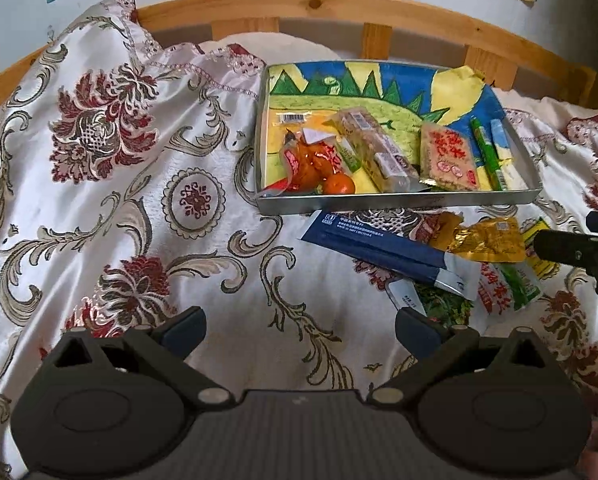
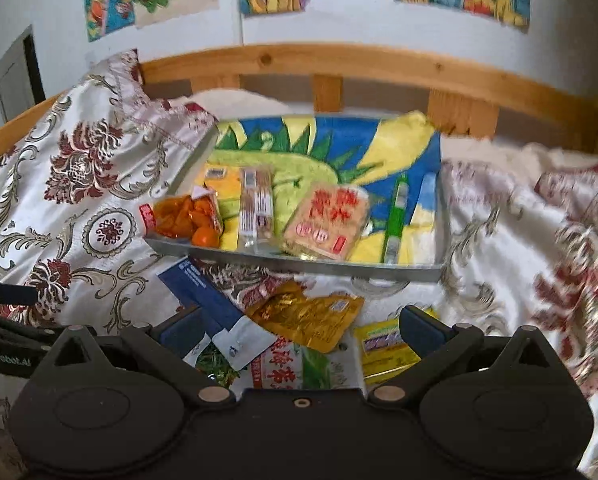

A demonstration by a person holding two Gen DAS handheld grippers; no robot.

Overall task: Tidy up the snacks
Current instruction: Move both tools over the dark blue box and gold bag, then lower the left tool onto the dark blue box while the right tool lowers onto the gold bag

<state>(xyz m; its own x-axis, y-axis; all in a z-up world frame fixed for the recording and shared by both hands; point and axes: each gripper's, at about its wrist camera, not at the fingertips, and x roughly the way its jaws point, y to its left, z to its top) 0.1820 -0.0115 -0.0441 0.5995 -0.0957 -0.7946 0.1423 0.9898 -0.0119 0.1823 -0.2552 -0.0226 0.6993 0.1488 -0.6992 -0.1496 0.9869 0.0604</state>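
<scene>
**Both grippers spread and empty; loose snacks lie just before the tray**

Right gripper (image 2: pixel 301 332): jaws spread wide, nothing between them. It is held low and pointed level toward the tray (image 2: pixel 299 262), hovering over the loose snack pile that lies just in front of the tray's near wall. Between its fingers lie a gold foil packet (image 2: pixel 311 316), a white-and-red packet with green print (image 2: pixel 295 368) and the pale end of a dark blue sachet (image 2: pixel 211 300). A yellow packet (image 2: pixel 383 348) sits by the right finger.

Left gripper (image 1: pixel 301 330): jaws likewise released wide, holding nothing. It is held over bare bedspread (image 1: pixel 119 200), to the left of the pile and well short of the tray; only its right finger reaches the pile's edge.

Tray contents, near wall side, from the left: an orange-red packet (image 1: pixel 307 160) with a small orange fruit (image 1: pixel 339 185) touching it, a long clear-wrapped bar (image 1: pixel 375 148), a flat square packet with red characters (image 1: pixel 451 158), then a green stick (image 1: pixel 487 152) and a pale blue stick (image 1: pixel 503 148) lying side by side against the right wall. A bright painted sheet lines the tray floor.

The tray rests on the bedspread, with a wooden bed rail (image 2: pixel 339 60) behind it.
</scene>
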